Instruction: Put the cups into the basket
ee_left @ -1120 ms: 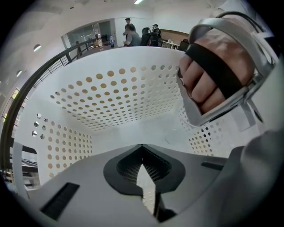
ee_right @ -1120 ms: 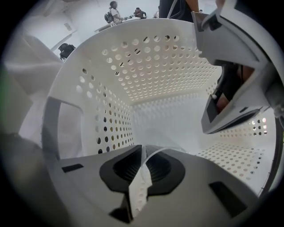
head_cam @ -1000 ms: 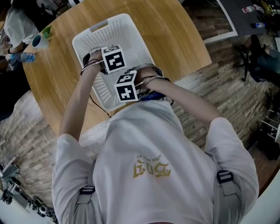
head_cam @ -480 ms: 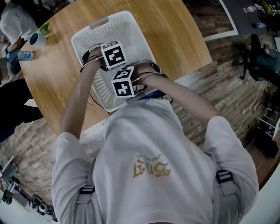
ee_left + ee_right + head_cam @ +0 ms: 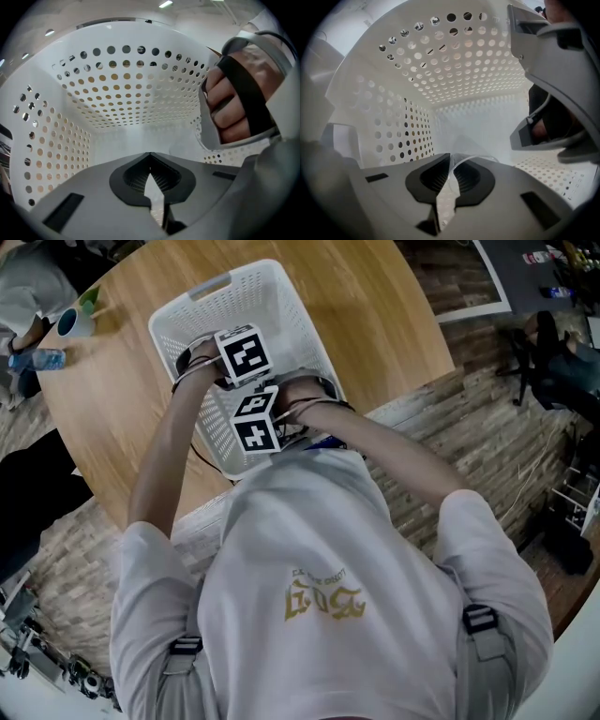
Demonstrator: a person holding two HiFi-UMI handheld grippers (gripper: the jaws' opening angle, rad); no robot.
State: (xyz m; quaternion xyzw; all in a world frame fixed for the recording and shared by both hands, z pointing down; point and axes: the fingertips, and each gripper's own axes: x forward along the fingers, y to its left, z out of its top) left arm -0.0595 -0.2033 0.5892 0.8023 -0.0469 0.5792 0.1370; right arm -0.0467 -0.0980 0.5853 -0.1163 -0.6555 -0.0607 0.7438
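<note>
The white perforated basket (image 5: 284, 307) stands on a round wooden table (image 5: 375, 306). Both grippers reach down inside it; from the head view only their marker cubes show, the left one (image 5: 243, 352) farther in and the right one (image 5: 255, 422) by the near wall. My right gripper (image 5: 451, 165) is shut on the rim of a clear plastic cup (image 5: 465, 144), which lies low over the basket floor. My left gripper (image 5: 150, 161) is shut, with nothing visible between its jaws. The right hand (image 5: 239, 93) is close beside it.
A teal-and-white cup (image 5: 71, 323), a green item (image 5: 91, 300) and a water bottle (image 5: 42, 360) sit at the table's far left edge, next to another person (image 5: 33, 287). An office chair (image 5: 553, 362) stands on the floor at the right.
Both marker cubes have shifted slightly left and toward the basket's near wall. The person at the far left has moved back from the table.
</note>
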